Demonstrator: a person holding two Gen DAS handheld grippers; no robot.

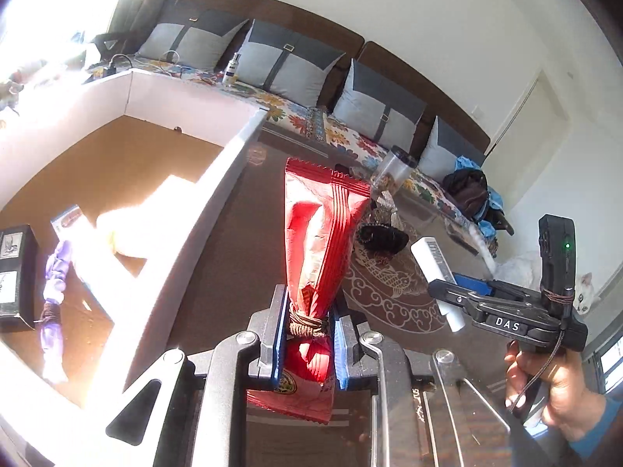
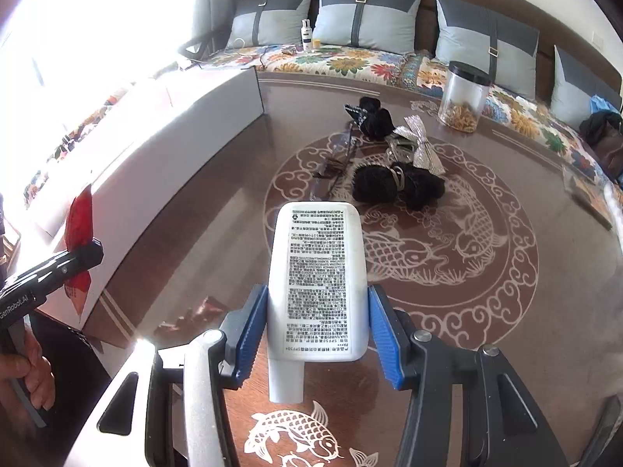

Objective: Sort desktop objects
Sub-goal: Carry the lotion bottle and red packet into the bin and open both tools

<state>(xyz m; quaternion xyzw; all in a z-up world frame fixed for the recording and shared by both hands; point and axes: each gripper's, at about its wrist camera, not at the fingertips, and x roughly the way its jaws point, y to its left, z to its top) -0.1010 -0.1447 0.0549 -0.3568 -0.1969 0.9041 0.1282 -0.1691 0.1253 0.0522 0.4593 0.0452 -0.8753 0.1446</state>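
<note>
Left hand-held gripper [image 1: 307, 334] clamps red packet [image 1: 323, 229] above brown carp-patterned table [image 2: 486, 272].

1. one red foil snack packet [image 1: 319, 241], centre of the left wrist view.
2. one white flat plastic tube with black print [image 2: 317, 280], centre of the right wrist view.
3. one clear plastic jar with a black lid [image 2: 465, 95], upper right.
4. four grey two-tone cushions [image 2: 366, 15], along the top.
5. one white open box [image 1: 187, 105], upper left of the left wrist view.
6. one silver glitter bow [image 2: 422, 144], right of centre.
</note>
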